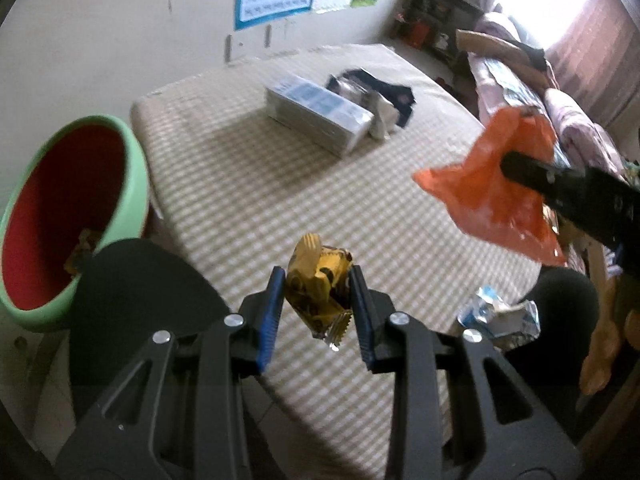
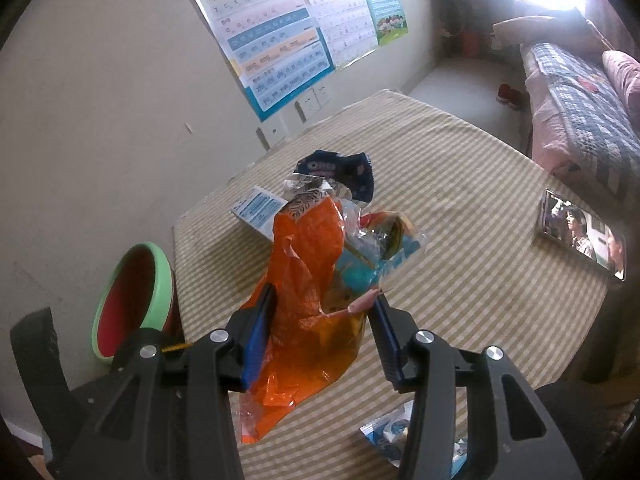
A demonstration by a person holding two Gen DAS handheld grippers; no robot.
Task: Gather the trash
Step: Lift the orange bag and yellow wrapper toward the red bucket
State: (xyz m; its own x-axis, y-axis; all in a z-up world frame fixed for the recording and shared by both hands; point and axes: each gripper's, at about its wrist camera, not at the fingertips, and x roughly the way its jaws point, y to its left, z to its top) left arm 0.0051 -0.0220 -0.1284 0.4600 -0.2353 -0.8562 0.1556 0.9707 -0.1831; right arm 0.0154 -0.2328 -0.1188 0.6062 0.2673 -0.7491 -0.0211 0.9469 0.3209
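Trash split between both tongs and the table; yellow wrapper pinched between the blue pads of left gripper, lifted clear of the checked tablecloth; orange bag bunched with a clear blue-printed wrapper between the jaws of right gripper, jaws closed onto the bundle, plastic hanging below the fingers.

Bin: green bin with red lining, standing off the table's left edge, just beside it; one small wrapper visible at the bottom in the left wrist view, so at least one piece already in.

Left on table: crumpled blue-and-white wrapper near the front edge, untouched; dark blue packet with crushed foil near the far side, next to a tissue pack; cannot tell whether the tissue pack counts as trash; phone at the right side, screen lit, presumably not trash.

Progress, judged: roughly midway; two loads in hand, neither yet over the bin; left load nearer the bin than the right.

Remaining, judged: carry yellow wrapper leftward over the bin mouth and release; same for the orange bundle; return for the front wrapper and the far packet.

Risk, judged: loose clear wrapper held only by crumpling against the bag, may slip out on the way.
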